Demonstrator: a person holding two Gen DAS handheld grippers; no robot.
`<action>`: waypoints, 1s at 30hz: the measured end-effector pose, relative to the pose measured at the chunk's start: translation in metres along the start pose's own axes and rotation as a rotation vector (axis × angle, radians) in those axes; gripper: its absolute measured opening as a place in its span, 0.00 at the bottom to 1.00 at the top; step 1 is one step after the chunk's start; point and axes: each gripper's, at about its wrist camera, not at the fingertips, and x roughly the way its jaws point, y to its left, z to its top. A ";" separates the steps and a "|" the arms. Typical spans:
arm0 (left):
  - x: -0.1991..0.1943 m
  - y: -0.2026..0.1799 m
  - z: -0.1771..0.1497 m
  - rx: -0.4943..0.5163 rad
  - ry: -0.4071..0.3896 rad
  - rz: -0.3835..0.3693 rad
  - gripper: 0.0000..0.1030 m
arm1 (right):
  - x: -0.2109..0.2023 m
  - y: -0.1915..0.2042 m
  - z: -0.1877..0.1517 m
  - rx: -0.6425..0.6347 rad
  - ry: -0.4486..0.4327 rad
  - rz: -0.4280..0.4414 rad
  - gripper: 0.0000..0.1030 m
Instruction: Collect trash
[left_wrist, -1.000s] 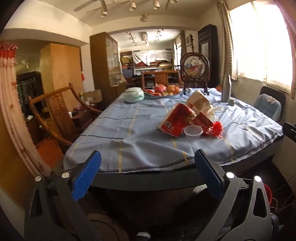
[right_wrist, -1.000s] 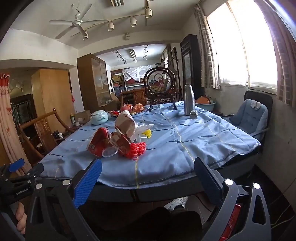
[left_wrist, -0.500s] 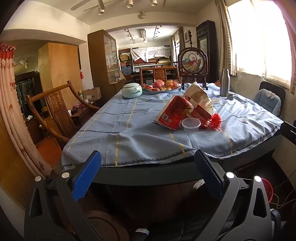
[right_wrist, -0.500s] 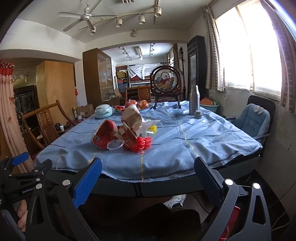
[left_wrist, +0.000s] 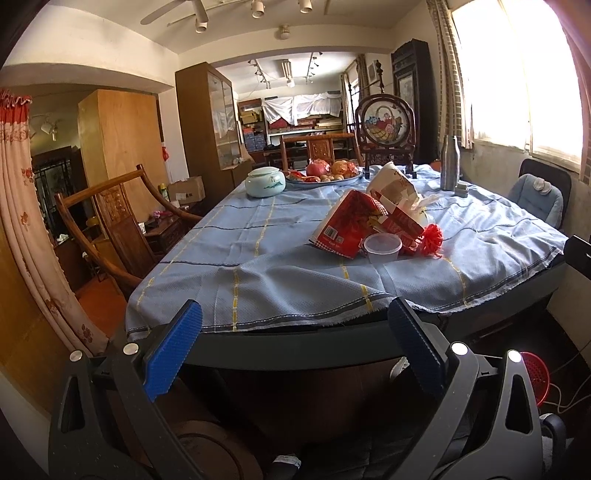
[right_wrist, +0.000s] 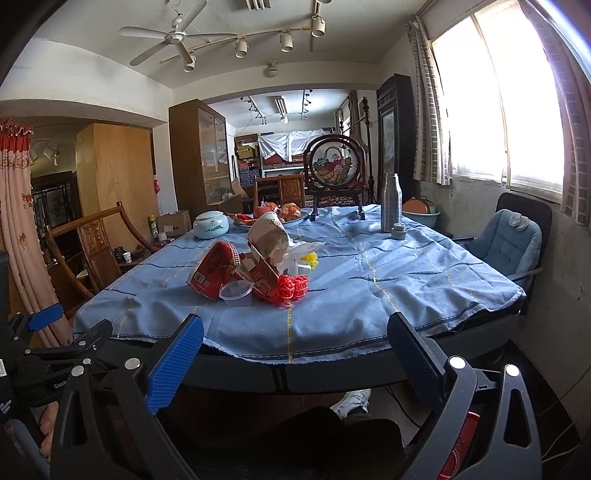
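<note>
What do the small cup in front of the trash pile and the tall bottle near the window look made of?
Small cup: thin translucent plastic, apparently; the cloth shows faintly through its wall. Tall bottle: brushed metal, probably stainless steel, with a dull grey sheen.

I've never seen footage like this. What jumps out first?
A heap of trash sits on the near part of the blue tablecloth: a crumpled red snack bag, a clear plastic cup before it, and red netting to its right. In the foreground of each view, blue-padded jaws stand wide open, holding nothing.
</note>
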 end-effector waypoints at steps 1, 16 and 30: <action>0.000 0.000 0.000 -0.001 0.000 0.000 0.94 | 0.000 0.000 0.000 -0.001 -0.001 0.001 0.95; -0.001 0.001 -0.001 -0.002 0.003 -0.001 0.94 | -0.001 0.002 0.000 -0.009 -0.002 -0.001 0.95; -0.001 0.003 -0.004 -0.004 0.008 0.001 0.94 | -0.001 0.003 -0.001 -0.009 -0.004 -0.001 0.95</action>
